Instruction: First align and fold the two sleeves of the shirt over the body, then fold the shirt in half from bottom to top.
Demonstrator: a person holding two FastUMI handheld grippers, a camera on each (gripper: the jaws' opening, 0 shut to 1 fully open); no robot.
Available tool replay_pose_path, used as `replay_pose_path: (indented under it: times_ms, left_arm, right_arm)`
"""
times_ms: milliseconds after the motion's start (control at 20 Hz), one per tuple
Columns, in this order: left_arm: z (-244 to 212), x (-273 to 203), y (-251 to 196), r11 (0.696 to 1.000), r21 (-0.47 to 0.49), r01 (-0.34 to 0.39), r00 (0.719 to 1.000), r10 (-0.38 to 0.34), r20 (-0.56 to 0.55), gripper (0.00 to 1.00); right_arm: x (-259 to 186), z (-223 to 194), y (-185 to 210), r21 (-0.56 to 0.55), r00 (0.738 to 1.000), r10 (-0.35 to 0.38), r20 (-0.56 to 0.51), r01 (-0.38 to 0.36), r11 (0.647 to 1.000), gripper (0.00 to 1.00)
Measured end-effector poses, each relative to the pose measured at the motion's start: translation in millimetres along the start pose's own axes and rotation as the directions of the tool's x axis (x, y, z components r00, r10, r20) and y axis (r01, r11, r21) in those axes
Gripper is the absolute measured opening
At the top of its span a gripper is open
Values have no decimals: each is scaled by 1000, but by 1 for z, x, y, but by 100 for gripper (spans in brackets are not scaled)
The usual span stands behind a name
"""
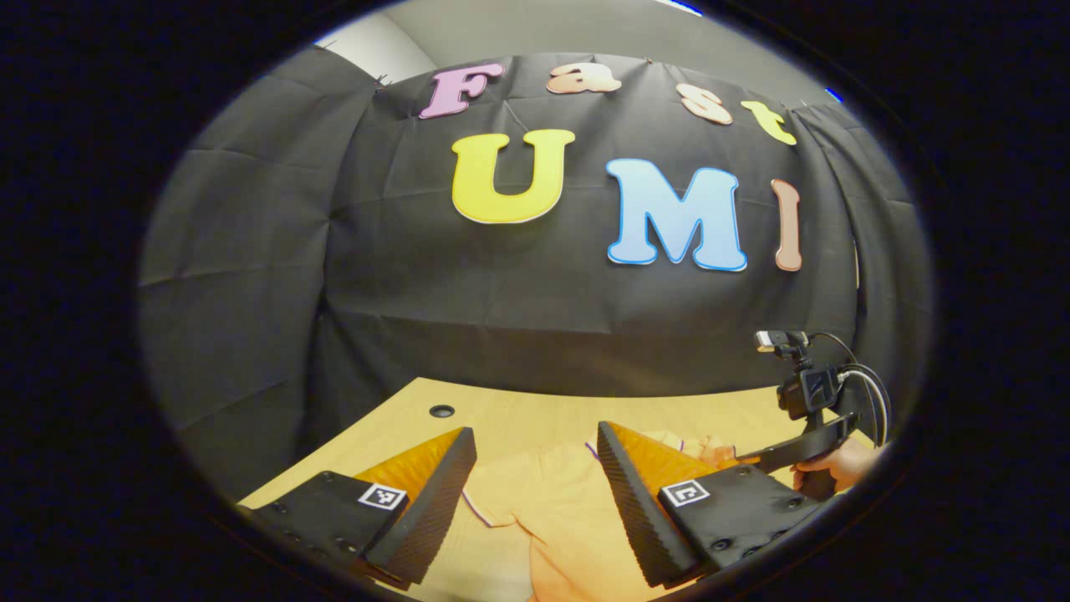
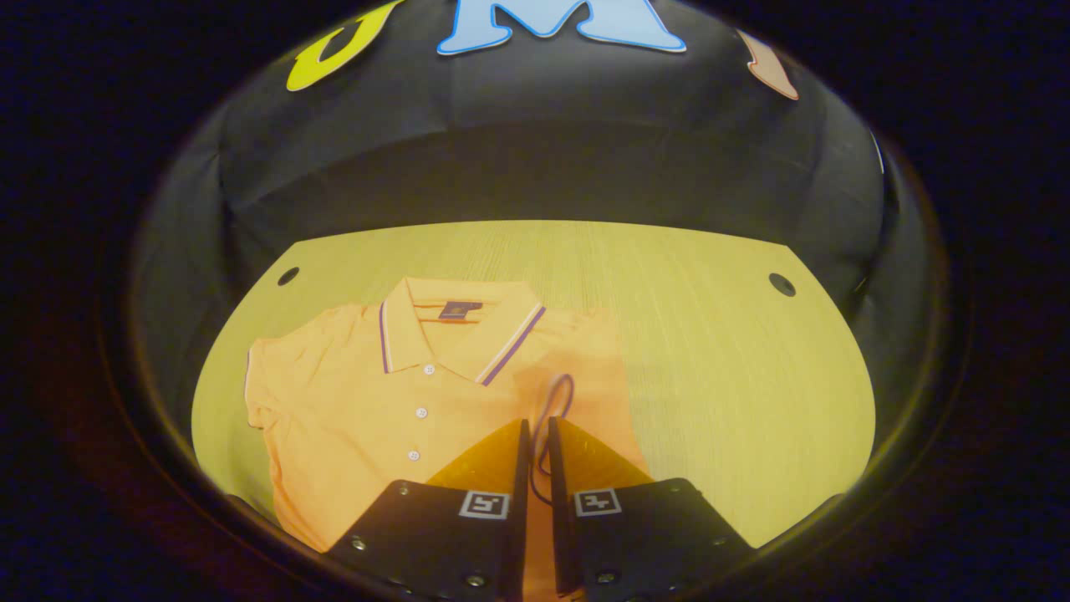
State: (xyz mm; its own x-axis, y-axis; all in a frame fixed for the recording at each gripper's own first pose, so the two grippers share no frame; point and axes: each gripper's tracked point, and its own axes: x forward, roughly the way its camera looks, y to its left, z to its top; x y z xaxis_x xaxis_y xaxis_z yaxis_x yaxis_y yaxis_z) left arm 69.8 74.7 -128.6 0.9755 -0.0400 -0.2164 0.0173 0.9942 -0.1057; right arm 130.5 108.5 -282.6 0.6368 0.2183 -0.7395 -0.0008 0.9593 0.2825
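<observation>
Left tongs – ribbed wedge fingers, square tag markers, screws; right tongs alike

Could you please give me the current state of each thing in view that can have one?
shirt: flat on the table, front up, collar away from the camera; one sleeve folded over the body, the other spread out.
table: bare beside the shirt.
left gripper: open, above the shirt.
right gripper: closed on the folded sleeve's edge.
</observation>
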Motion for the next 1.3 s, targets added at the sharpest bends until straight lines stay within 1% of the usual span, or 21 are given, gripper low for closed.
replay_pose_path:
  times_ms: [50, 100, 150, 200, 250, 300, 350, 400, 500, 600, 800, 1000, 1050, 1100, 1200, 1250, 1300]
  left_arm:
    - [0, 5, 4, 1000, 4, -3, 1000, 3, 0, 94]
    - [-1, 9, 6, 1000, 4, -8, 1000, 8, -2, 94]
    - [-6, 12, 7, 1000, 2, -9, 1000, 9, -5, 94]
    - [-9, 16, 8, 1000, 1, -10, 1000, 10, -12, 94]
    - [-13, 20, 11, 1000, -2, -18, 1000, 18, -21, 94]
    - [-18, 24, 13, 1000, -7, -21, 999, 21, -30, 94]
    - [-21, 29, 15, 1000, -12, -25, 999, 25, -38, 94]
    - [-27, 32, 17, 999, -16, -30, 998, 29, -46, 94]
    - [-36, 43, 22, 999, -23, -44, 997, 42, -62, 94]
    - [-47, 53, 30, 998, -24, -61, 995, 59, -83, 94]
    - [-77, 76, 44, 994, -47, -95, 986, 87, -140, 94]
    - [-113, 101, 61, 988, -58, -146, 969, 131, -209, 94]
    - [-126, 106, 66, 985, -57, -160, 963, 144, -227, 94]
    - [-134, 113, 70, 983, -62, -172, 959, 153, -240, 94]
    - [-151, 124, 77, 978, -83, -193, 948, 164, -275, 94]
    - [-162, 128, 80, 975, -90, -202, 940, 167, -298, 96]
    - [-173, 132, 84, 972, -93, -215, 931, 176, -320, 95]
  right_arm:
    - [-2, -3, 2, -1, 1000, 7, -2, -7, 1000, 16]
    - [-4, -3, 6, -6, 1000, 17, 1, -17, 1000, 28]
    - [-8, -5, 4, -12, 1000, 7, 9, -7, 1000, 38]
    - [-12, -4, 8, -14, 1000, 17, 16, -17, 1000, 47]
    - [-18, -7, 11, -13, 999, 26, 23, -26, 1000, 53]
    - [-25, -8, 14, -18, 999, 33, 36, -32, 999, 74]
    - [-31, -7, 15, -30, 998, 27, 55, -25, 999, 84]
    - [-39, -4, 13, -49, 997, 14, 78, -10, 999, 98]
    - [-56, 2, 12, -85, 992, -3, 124, 13, 996, 98]
    - [-78, 11, 15, -97, 985, -4, 174, 21, 995, 98]
    - [-127, 28, 19, -120, 960, -3, 281, 38, 992, 98]
    - [-169, 35, 22, -134, 936, 0, 352, 51, 990, 98]
    - [-179, 36, 24, -140, 932, 3, 363, 52, 989, 95]
    - [-185, 36, 25, -148, 929, 4, 370, 55, 987, 98]
    - [-198, 34, 28, -162, 928, 7, 373, 58, 985, 98]
    - [-203, 31, 29, -163, 928, 7, 372, 58, 985, 98]
    - [-207, 32, 31, -160, 928, 9, 373, 55, 986, 98]
